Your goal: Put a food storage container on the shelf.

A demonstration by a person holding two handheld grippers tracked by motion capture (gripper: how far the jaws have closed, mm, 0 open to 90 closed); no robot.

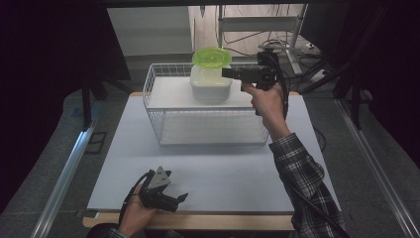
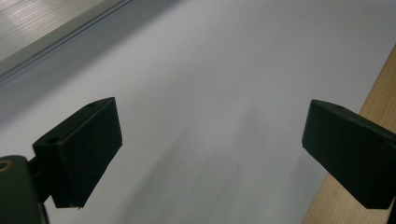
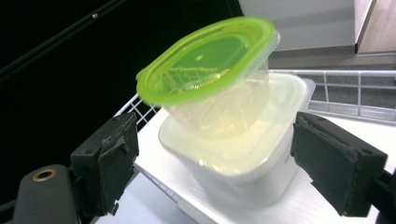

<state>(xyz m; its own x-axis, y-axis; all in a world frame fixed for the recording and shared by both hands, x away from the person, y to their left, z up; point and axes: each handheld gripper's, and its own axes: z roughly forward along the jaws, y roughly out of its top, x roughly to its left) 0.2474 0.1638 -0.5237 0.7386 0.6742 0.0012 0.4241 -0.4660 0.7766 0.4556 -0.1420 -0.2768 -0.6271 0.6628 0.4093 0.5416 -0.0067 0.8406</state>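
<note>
The right hand-held gripper (image 1: pixel 228 73) is raised with jaws spread beside the clear plastic container with a lime-green lid (image 3: pixel 210 79), nested tilted in a white plastic tub (image 3: pixel 243 158) on the wire rack (image 1: pixel 153 106). The left hand-held gripper (image 1: pixel 181 198) rests open low over the white tabletop (image 1: pixel 223 173).

We note a clear tub with a lime-green lid (image 3: pixel 205 60), tilted, sitting in a white container (image 3: pixel 243 158). Both rest on the wire rack's (image 1: pixel 158 106) white top shelf.
</note>
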